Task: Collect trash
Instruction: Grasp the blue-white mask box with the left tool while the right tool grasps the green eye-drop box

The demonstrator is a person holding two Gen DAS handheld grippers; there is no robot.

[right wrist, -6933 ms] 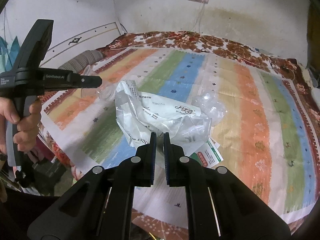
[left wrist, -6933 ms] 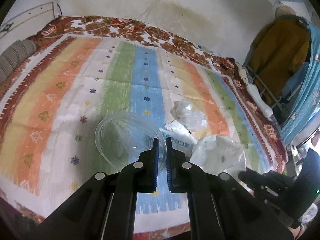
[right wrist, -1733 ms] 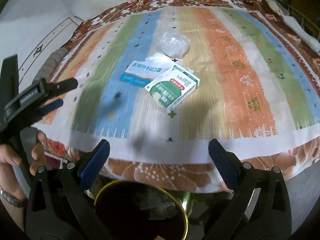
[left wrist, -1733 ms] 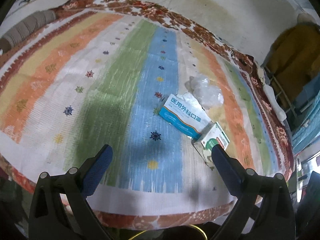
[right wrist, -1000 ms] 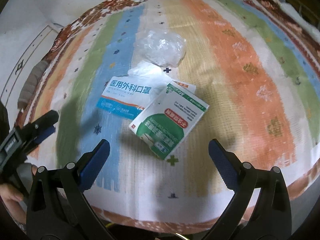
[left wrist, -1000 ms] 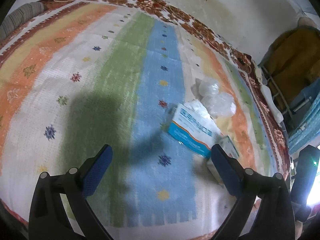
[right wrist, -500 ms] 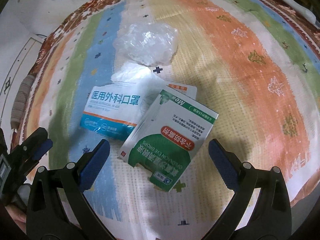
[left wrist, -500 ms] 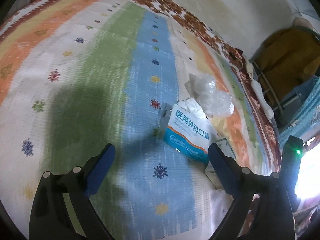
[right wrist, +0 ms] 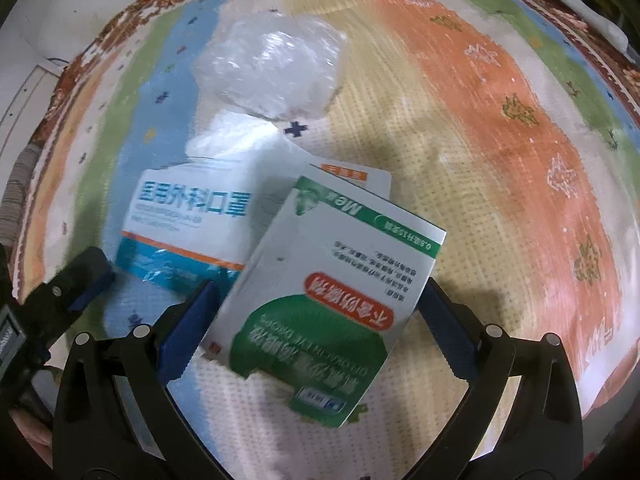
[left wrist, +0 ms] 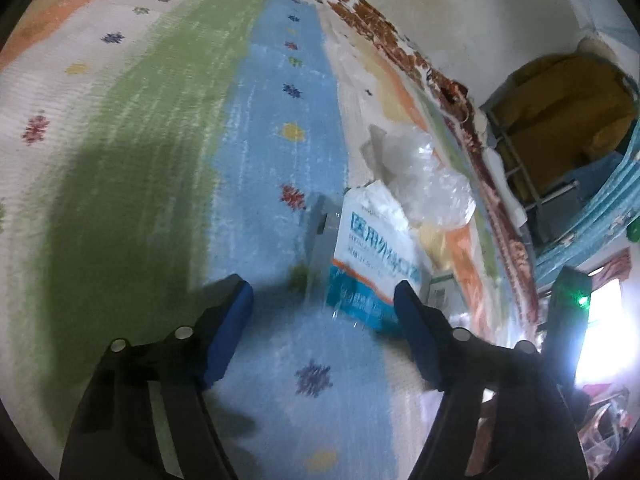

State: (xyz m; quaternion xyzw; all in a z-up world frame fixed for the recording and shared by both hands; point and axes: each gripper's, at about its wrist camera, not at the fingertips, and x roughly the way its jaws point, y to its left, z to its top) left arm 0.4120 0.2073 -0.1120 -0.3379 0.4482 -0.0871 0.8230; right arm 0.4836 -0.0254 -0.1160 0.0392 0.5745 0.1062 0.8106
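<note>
At lower centre, the right gripper [right wrist: 316,320] is straddling the green box [right wrist: 332,296], fingers spread; the left gripper [left wrist: 324,312], closing, is nearing the blue pack [left wrist: 372,268]; each should centre before pinching.

My right gripper [right wrist: 318,300] is spread wide, the green-and-white box [right wrist: 332,284] lying between my fingers [right wrist: 188,328]; the blue-and-white packet [right wrist: 188,224] sits beyond my left finger.

Striped bedcover [left wrist: 260,160]: broad bare stretch left of the blue-and-white packet [left wrist: 372,264], free passage there. The trash lies packed together: green-and-white box [right wrist: 332,292] overlaps the packet, crumpled clear plastic [right wrist: 272,68] touches its far end. Orange stripe to the box's right is unobstructed. Left gripper [right wrist: 86,276] crowds the packet's near corner.
</note>
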